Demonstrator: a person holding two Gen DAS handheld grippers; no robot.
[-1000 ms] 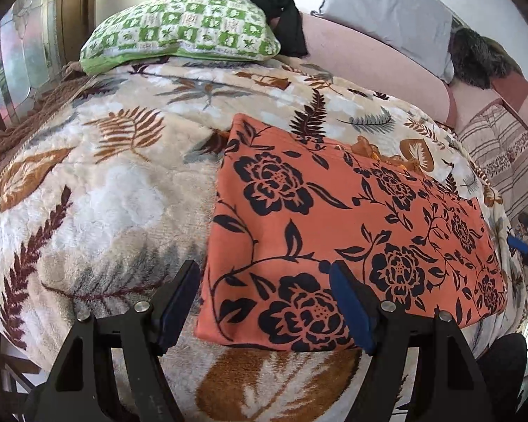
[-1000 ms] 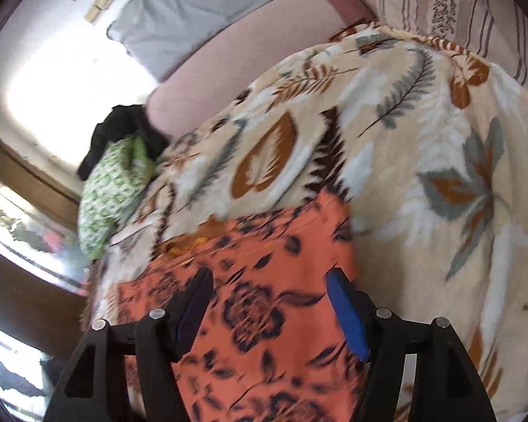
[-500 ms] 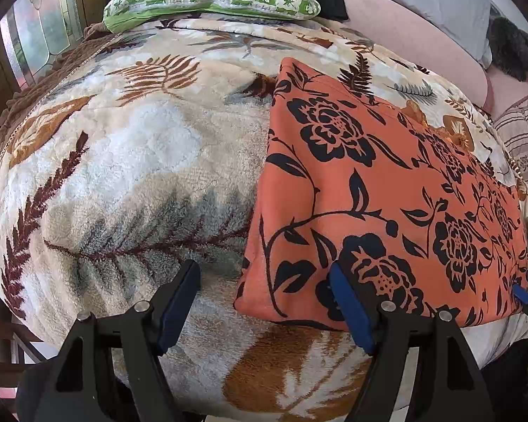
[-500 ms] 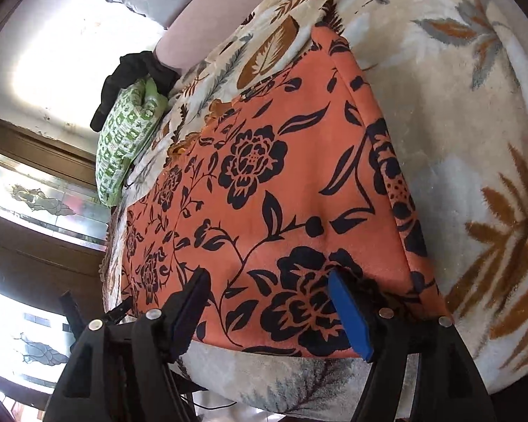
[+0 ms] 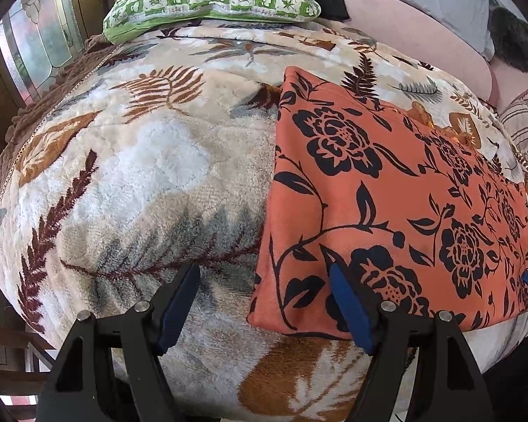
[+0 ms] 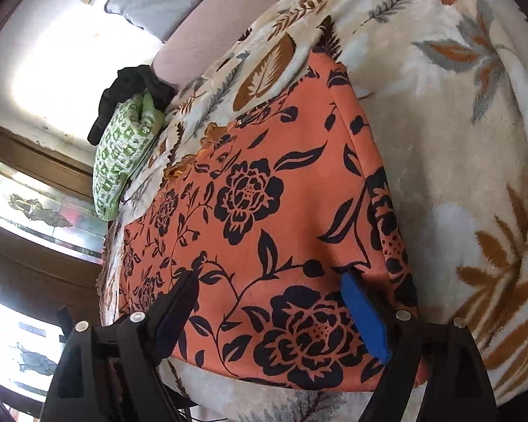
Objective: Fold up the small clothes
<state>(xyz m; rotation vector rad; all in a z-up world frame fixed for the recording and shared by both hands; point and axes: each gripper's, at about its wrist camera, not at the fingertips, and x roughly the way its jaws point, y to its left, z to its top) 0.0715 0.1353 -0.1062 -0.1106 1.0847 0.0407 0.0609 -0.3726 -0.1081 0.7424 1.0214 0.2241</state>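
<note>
Looks like this one's mostly folded already: the orange floral garment [image 5: 387,204] lies as a flat, tidy rectangle on the leaf-print blanket [image 5: 130,176] near the bed's front edge, maybe one more fold left. Left gripper [image 5: 264,302] is wide open, straddling the garment's near left corner, holding nothing. Right gripper [image 6: 271,302] is over the near right corner, jaws opening, nothing pinched.
</note>
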